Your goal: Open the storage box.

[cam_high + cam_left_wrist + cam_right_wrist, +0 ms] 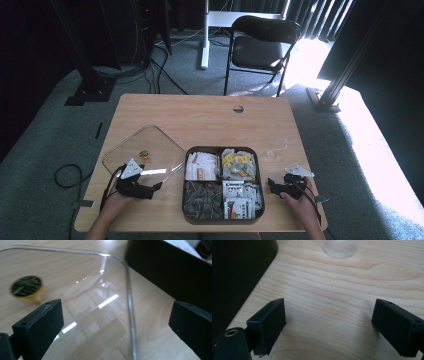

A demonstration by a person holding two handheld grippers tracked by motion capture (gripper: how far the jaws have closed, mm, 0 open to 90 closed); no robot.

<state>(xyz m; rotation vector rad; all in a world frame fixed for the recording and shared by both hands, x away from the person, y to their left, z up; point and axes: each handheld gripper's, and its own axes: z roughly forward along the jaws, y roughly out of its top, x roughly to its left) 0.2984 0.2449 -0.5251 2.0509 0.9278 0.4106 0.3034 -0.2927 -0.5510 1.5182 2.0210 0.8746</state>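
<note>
A clear square lid (pixel 150 147) lies flat on the wooden table at the left, with a small yellow and dark knob (pixel 144 154) on it. My left gripper (pixel 154 189) sits at the lid's near edge, open. In the left gripper view its jaws (pixel 117 320) straddle the lid's rounded rim (pixel 130 302) without touching it, and the knob (pixel 26 287) lies off to the left. A dark four-compartment tray (pixel 220 148) holds packets and sachets. My right gripper (pixel 272 185) rests open just right of the tray, with bare wood between its jaws (pixel 329 322).
A small clear cup (pixel 272 151) stands on the table beyond my right gripper, also at the top of the right gripper view (pixel 340 247). The tray's dark wall (pixel 234 272) is close on that gripper's left. A black chair (pixel 260 47) stands behind the table.
</note>
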